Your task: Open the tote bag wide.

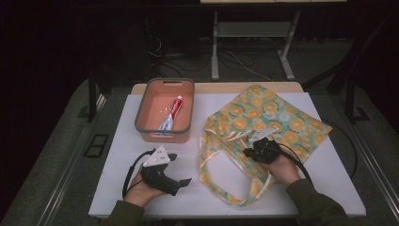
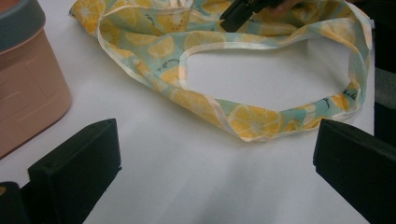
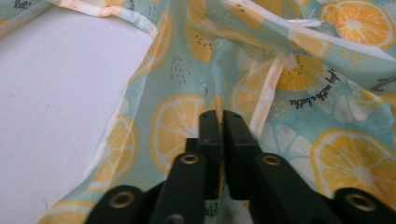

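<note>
Left tongs (image 1: 180, 168), jaws spread wide, empty, low over bare white tabletop (image 1: 117, 188). Salmon bin (image 1: 164, 133) beyond, toothpaste tube (image 1: 171, 113) inside. Lemon-print tote bag (image 1: 263, 117) lying flat at centre-right, handle loop toward the person. Right tongs (image 3: 219, 123) pinched together on the bag's fabric.

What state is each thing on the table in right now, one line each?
Tote bag: lying flat, handles spread loose toward the person.
Bin: upright, open-topped.
Toothpaste tube: lying inside the bin, cap on.
Left claw: open, nothing between its jaws.
Right claw: shut on the tote bag's fabric.
</note>
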